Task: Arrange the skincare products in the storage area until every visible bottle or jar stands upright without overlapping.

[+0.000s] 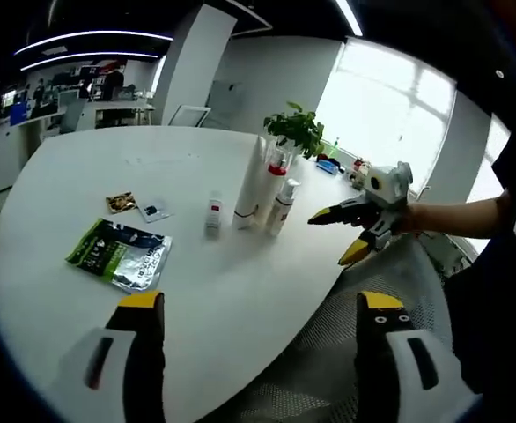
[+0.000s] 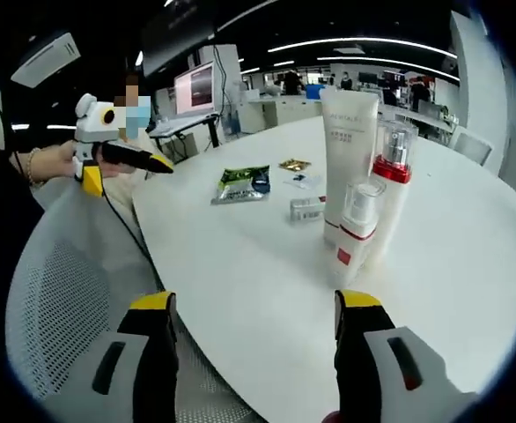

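three bottles [image 2: 359,189] are seen standing upright, touching, near the white table's [image 2: 240,282] far right, a small box [image 2: 306,210] beside them; label writing cannot be read. the left gripper [image 1: 262,313] and right gripper [image 2: 254,308] are held with jaws spread, gripping nothing.

We see a round white table [image 1: 223,291] with a green and silver pouch [image 1: 120,253] lying flat near its left side. Just beyond it lie two small sachets, one brown [image 1: 121,203] and one pale [image 1: 153,211]. A leafy potted plant [image 1: 297,129] stands at the far edge. A white mesh chair [image 2: 60,291] sits beside the table's near rim.
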Demonstrator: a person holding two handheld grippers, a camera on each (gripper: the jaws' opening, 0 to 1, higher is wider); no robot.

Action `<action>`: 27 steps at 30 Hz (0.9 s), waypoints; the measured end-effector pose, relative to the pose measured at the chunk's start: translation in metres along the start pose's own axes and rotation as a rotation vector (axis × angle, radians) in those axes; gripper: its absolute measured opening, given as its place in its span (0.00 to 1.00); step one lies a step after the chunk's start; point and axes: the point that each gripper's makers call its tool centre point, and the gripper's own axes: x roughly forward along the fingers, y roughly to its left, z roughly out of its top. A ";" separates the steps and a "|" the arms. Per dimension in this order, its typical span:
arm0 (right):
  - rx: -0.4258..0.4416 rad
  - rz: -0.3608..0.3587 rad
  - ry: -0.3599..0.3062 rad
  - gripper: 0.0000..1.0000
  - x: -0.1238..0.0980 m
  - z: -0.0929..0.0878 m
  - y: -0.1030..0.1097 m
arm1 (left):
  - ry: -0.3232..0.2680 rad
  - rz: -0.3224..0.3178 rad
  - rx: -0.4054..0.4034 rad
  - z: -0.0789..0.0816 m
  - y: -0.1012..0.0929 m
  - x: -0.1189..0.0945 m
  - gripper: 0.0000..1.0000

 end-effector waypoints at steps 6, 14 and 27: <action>0.049 -0.045 -0.002 0.85 -0.002 0.005 -0.001 | -0.002 0.015 -0.013 -0.003 0.005 -0.006 0.85; 0.079 -0.052 -0.047 0.92 -0.009 0.024 0.011 | -0.016 0.042 -0.022 -0.001 0.008 -0.015 0.85; 0.079 -0.080 -0.026 0.93 -0.005 0.019 0.013 | -0.016 0.067 -0.025 -0.001 0.018 -0.016 0.88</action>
